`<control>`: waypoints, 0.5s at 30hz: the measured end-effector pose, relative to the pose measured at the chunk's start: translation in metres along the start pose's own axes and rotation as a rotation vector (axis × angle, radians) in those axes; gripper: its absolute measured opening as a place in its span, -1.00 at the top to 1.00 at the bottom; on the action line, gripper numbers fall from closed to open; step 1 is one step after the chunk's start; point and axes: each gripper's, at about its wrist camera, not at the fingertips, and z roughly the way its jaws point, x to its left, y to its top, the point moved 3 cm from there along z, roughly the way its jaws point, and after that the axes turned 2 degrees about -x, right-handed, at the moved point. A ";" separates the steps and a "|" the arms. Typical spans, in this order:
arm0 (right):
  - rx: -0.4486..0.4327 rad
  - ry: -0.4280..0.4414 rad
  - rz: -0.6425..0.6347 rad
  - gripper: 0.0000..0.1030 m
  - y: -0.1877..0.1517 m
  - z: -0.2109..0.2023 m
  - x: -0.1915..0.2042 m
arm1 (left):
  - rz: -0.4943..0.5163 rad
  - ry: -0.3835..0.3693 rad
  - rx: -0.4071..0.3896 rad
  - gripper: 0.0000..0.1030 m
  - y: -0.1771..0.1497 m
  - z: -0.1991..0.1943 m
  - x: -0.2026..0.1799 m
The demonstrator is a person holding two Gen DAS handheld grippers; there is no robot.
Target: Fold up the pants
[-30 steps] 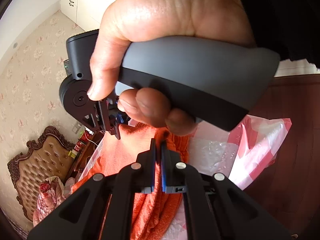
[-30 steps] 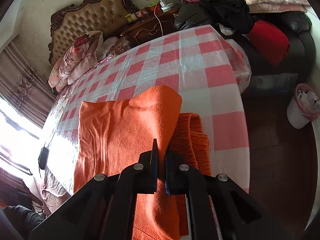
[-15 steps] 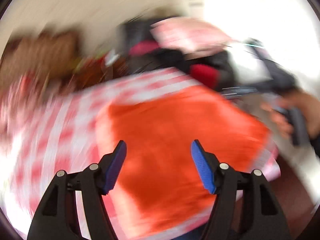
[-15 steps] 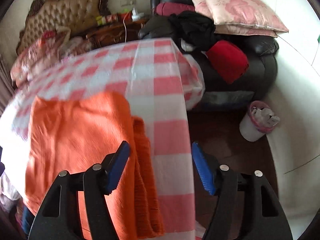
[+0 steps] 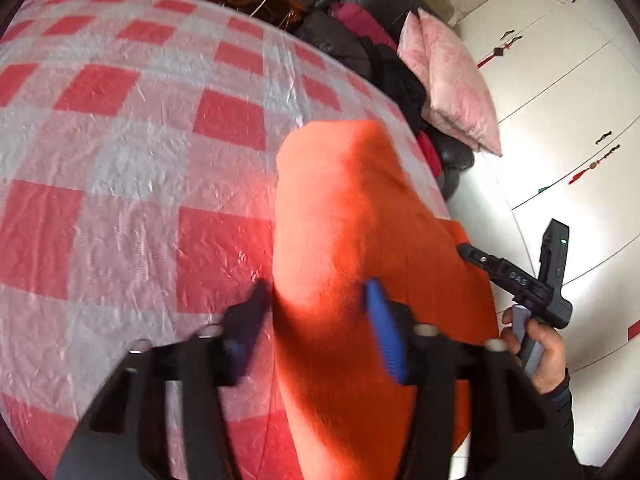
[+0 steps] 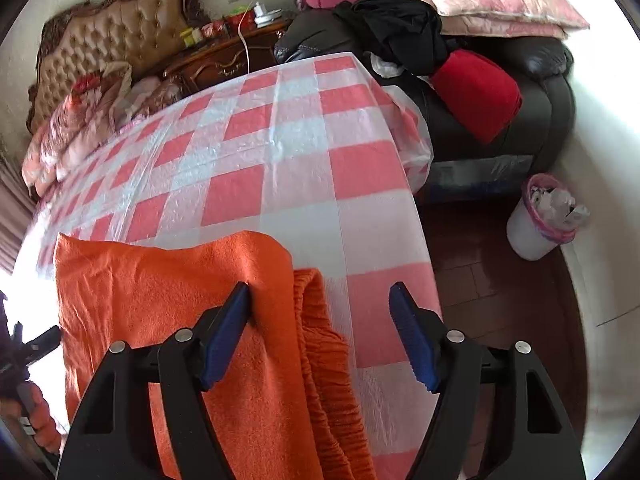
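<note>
The red-and-white checked tablecloth (image 6: 280,168) carries the orange pants (image 6: 172,320), folded flat near its right edge, ribbed waistband (image 6: 320,344) toward that edge. A fold seems just laid; next comes a fresh grip. The left gripper (image 5: 316,320) straddles the pants' left border, jaws closing, not yet pressing. The right gripper (image 6: 320,336) hangs wide over the waistband, holding nothing.
</note>
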 end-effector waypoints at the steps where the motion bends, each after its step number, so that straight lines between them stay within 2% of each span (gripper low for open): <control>1: -0.013 0.015 0.024 -0.33 -0.002 0.000 -0.003 | 0.001 -0.006 0.010 0.41 0.002 0.003 0.001; 4: -0.042 0.046 0.063 -0.21 -0.002 0.003 -0.002 | 0.003 -0.009 0.005 0.58 0.013 0.006 0.004; 8: -0.065 0.066 0.108 -0.16 0.010 0.012 0.006 | 0.010 0.025 -0.020 0.60 0.038 0.012 0.011; 9: -0.071 0.064 0.107 -0.16 0.015 0.016 0.008 | 0.005 0.034 -0.015 0.56 0.044 0.015 0.014; 11: -0.071 0.045 0.113 -0.20 0.018 0.015 0.008 | -0.015 0.069 -0.002 0.33 0.048 0.013 0.015; 12: -0.078 0.030 0.114 -0.21 0.018 0.011 0.008 | -0.001 0.094 -0.022 0.22 0.048 0.006 0.013; 13: -0.109 -0.020 0.090 -0.22 0.017 -0.003 0.011 | 0.050 0.146 -0.075 0.22 0.046 -0.007 0.005; 15: -0.195 -0.107 -0.007 -0.35 0.013 -0.036 0.026 | 0.166 0.234 -0.175 0.22 0.038 -0.030 -0.014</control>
